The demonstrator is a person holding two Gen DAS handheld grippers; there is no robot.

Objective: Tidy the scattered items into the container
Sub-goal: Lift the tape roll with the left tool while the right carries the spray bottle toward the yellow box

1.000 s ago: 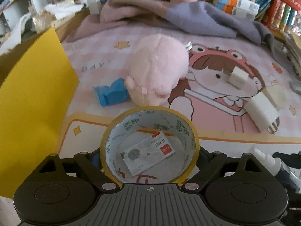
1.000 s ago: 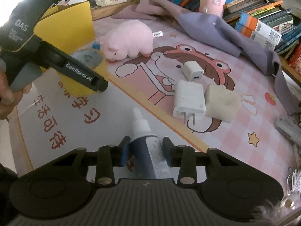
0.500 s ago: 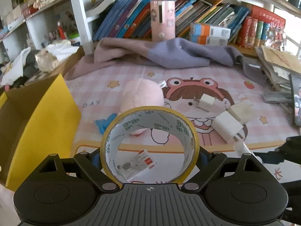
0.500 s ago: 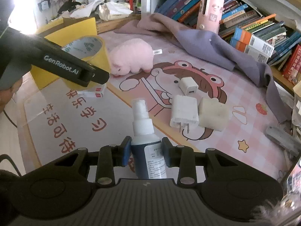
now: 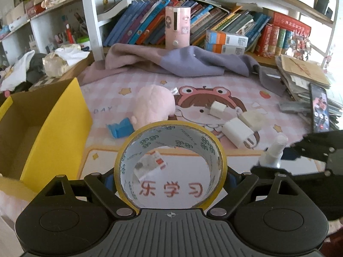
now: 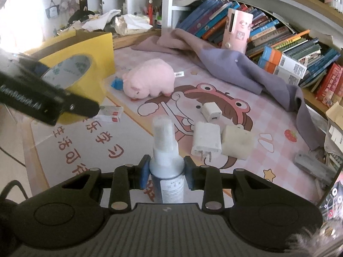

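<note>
My left gripper (image 5: 170, 176) is shut on a yellow tape roll (image 5: 133, 145), held in the air above the mat; the roll also shows in the right wrist view (image 6: 70, 70). My right gripper (image 6: 166, 171) is shut on a white-and-blue spray bottle (image 6: 166, 156), lifted upright; it shows in the left wrist view (image 5: 273, 150). The open yellow cardboard box (image 5: 53, 115) stands at the left, also in the right wrist view (image 6: 100, 42). On the mat lie a pink plush pig (image 6: 150, 81), a blue item (image 5: 120, 128), a small card box (image 6: 110, 112), and three white chargers (image 6: 206, 139).
A purple-grey cloth (image 5: 182, 62) lies at the back of the mat before a bookshelf (image 5: 214, 32). A pink cylinder box (image 5: 177, 25) stands there. A phone (image 5: 319, 109) rests on stacked papers at the right. A grey item (image 6: 313, 166) lies at the mat's right edge.
Both grippers have risen from the mat, lifting the tape roll and the spray bottle. The bottle has gone from lying flat to upright.
</note>
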